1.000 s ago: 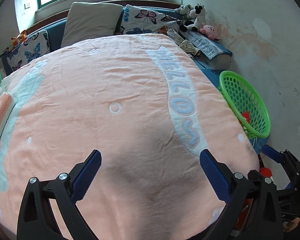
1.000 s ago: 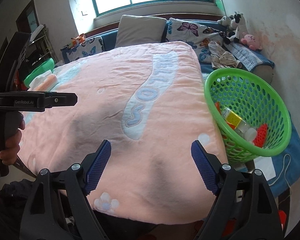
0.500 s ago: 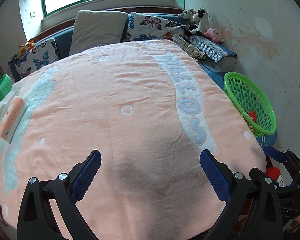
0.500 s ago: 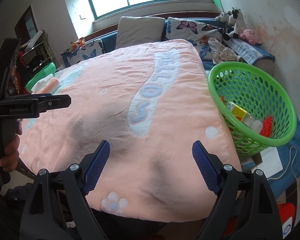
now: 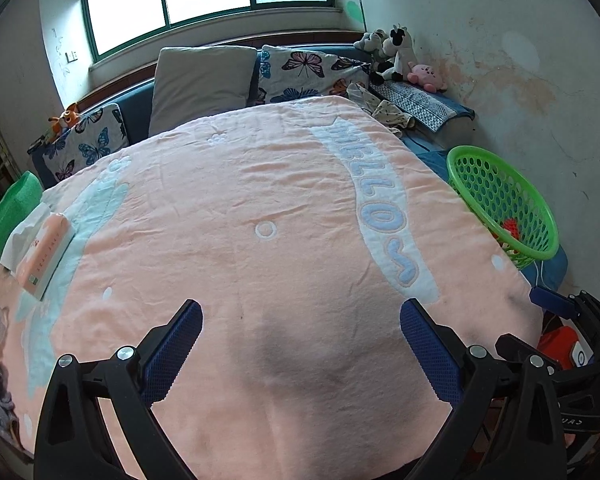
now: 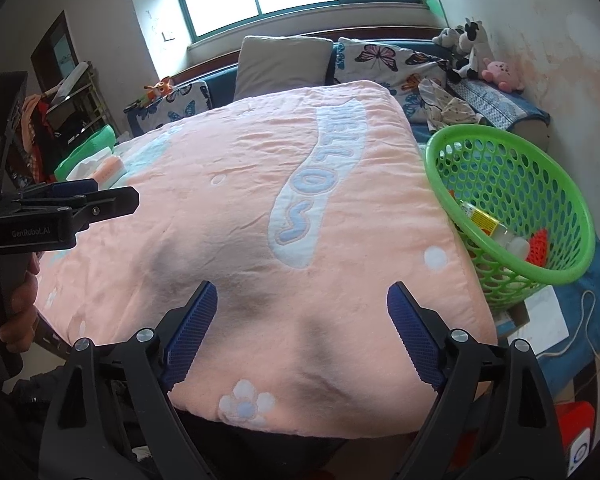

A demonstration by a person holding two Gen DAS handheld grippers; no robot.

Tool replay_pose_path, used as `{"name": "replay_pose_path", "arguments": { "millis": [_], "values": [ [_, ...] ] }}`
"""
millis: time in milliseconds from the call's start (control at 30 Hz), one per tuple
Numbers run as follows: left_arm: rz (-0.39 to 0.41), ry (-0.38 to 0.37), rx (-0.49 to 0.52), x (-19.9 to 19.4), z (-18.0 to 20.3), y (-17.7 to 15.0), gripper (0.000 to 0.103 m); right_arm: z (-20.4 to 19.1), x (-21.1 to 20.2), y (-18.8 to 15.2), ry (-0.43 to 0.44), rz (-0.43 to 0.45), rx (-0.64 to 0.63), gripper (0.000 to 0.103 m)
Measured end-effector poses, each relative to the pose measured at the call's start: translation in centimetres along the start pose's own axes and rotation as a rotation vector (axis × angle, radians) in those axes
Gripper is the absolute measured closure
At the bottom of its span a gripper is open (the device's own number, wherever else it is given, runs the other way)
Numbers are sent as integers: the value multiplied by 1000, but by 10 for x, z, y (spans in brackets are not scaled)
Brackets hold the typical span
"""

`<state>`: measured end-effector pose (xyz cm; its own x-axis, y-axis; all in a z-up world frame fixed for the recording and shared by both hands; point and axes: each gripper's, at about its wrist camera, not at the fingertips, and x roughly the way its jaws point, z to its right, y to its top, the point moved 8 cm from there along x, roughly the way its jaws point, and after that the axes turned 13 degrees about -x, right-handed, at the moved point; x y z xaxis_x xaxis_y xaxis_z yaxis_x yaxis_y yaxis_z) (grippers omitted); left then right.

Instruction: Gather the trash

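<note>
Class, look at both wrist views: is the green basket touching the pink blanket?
Touching. The right wrist view shows the green basket leaning with its near rim against the side edge of the pink blanket, no gap showing.

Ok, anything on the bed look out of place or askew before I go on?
The green basket leans tilted against the blanket's right edge, its mouth toward the bed, with trash pooled at its low side. A tissue pack lies at the left edge. Nothing is spilled; both tongs are empty.

Black hand-held gripper (image 6: 302,336) with ribbed blue pads (image 6: 190,334).
</note>
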<state>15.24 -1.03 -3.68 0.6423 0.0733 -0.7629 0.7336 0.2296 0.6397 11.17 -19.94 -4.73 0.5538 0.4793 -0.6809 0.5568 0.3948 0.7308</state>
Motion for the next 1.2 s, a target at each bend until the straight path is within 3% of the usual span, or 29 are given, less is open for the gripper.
{"name": "replay_pose_path", "arguments": {
  "millis": [500, 1200],
  "values": [
    [-50, 38, 2, 7, -7, -21, 7, -3, -2, -6, -18, 0, 0, 16],
    [-35, 91, 27, 5, -9, -29, 7, -8, -4, -7, -25, 1, -12, 15]
  ]
}}
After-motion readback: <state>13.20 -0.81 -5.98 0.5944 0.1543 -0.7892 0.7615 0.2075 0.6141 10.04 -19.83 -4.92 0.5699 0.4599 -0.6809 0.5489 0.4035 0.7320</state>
